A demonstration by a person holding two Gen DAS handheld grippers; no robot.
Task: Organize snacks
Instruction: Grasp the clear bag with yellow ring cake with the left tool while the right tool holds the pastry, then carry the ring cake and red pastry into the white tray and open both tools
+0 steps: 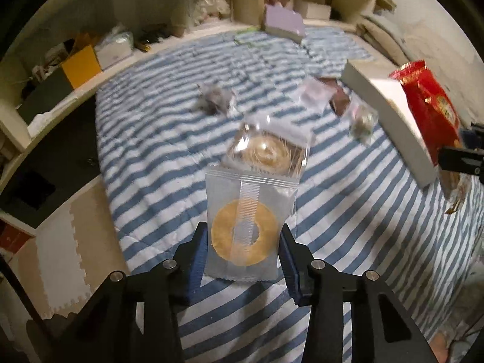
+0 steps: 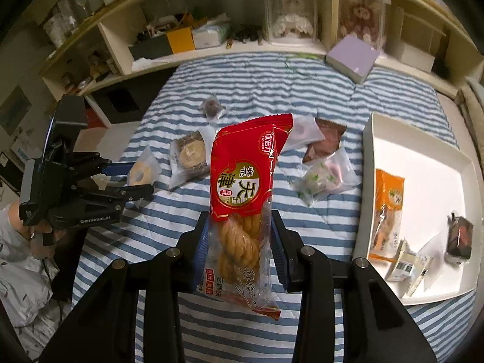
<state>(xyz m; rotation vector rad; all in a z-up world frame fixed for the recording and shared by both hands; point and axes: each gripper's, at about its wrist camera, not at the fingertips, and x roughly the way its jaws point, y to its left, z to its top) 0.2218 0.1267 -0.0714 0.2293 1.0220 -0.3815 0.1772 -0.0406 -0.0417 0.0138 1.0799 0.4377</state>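
A clear packet with a ring-shaped biscuit (image 1: 225, 236) hangs above the striped bed, and my left gripper (image 1: 243, 228) is shut on its sides. The right wrist view shows that same gripper (image 2: 140, 178) at the left with the ring packet (image 2: 142, 172) in it. My right gripper (image 2: 239, 216) is shut on the lower half of a red packet of twisted dough sticks (image 2: 245, 163), held upright over the bed. To its right a white tray (image 2: 423, 151) holds an orange packet (image 2: 387, 205), a dark wrapped sweet (image 2: 459, 239) and small clear packets (image 2: 405, 266).
Loose on the blue-striped bedcover (image 2: 272, 90) lie a round cake packet (image 2: 190, 154), a dark wrapped ball (image 2: 211, 107), a pale packet (image 2: 302, 133), a brown one (image 2: 329, 139) and a green-flecked one (image 2: 317, 181). A purple box (image 2: 352, 57) sits at the far edge below cluttered shelves. The bed's edge drops off at left.
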